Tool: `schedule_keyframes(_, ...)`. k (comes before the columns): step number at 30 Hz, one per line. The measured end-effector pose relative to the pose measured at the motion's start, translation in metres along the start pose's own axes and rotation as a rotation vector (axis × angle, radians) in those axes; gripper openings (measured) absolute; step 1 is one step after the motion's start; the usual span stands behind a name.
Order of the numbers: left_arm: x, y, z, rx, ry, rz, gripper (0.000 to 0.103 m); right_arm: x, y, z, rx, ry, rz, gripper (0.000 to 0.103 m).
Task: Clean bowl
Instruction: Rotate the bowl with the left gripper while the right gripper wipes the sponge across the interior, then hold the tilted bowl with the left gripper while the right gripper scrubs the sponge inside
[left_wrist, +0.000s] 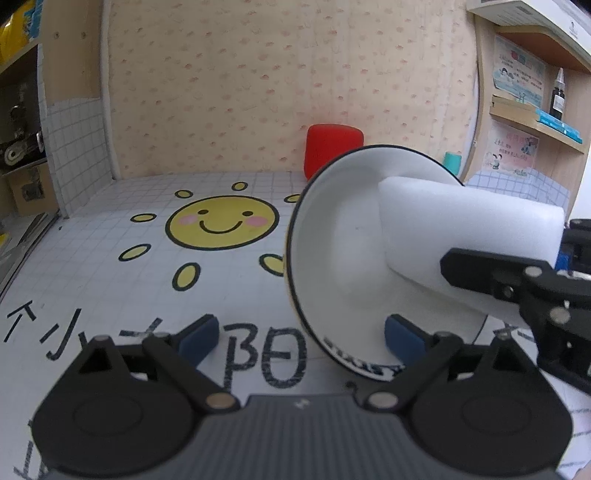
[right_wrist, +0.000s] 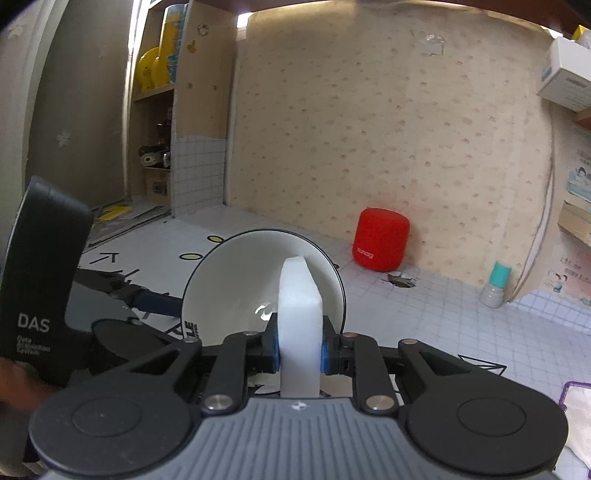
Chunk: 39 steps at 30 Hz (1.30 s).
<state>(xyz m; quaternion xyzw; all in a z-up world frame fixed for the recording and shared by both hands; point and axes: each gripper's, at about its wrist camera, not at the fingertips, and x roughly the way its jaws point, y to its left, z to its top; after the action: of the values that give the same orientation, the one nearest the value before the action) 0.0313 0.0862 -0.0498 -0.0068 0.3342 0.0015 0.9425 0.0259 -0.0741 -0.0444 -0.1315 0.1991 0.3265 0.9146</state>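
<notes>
A white bowl (left_wrist: 332, 251) with a black rim stands tilted on its side, its mouth facing my right gripper. My left gripper (left_wrist: 301, 332) is open: its right blue pad (left_wrist: 402, 339) sits inside the bowl's lower rim, and its left pad (left_wrist: 199, 336) stands well clear outside. My right gripper (right_wrist: 299, 354) is shut on a white sponge block (right_wrist: 299, 306), whose far end reaches into the bowl (right_wrist: 236, 280) against its inner wall. In the left wrist view the sponge (left_wrist: 469, 229) and the right gripper (left_wrist: 517, 284) come in from the right.
The checked table cover carries a yellow sun drawing (left_wrist: 221, 221). A red speaker (right_wrist: 380, 240) stands at the back wall, with a teal-capped bottle (right_wrist: 496, 284) further right. Shelves line both sides. A cloth (right_wrist: 580, 417) lies at the near right.
</notes>
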Motion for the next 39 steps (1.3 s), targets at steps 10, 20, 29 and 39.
schedule_keyframes(10,-0.005,0.022,0.006,-0.047,-0.012,0.044,0.098,0.004,0.008,-0.004,-0.081,0.040,0.006,0.018)
schedule_keyframes(20,-0.003,0.014,0.000,-0.023,0.011,0.046,0.099,-0.004,0.005,0.003,-0.041,-0.055,-0.016,0.018)
schedule_keyframes(29,-0.006,0.011,-0.004,-0.008,0.001,0.036,0.099,0.003,0.008,0.000,-0.031,0.007,0.040,0.018)
schedule_keyframes(39,-0.008,0.009,-0.006,-0.009,-0.003,0.036,0.099,0.004,0.010,0.001,-0.036,0.006,0.014,0.018)
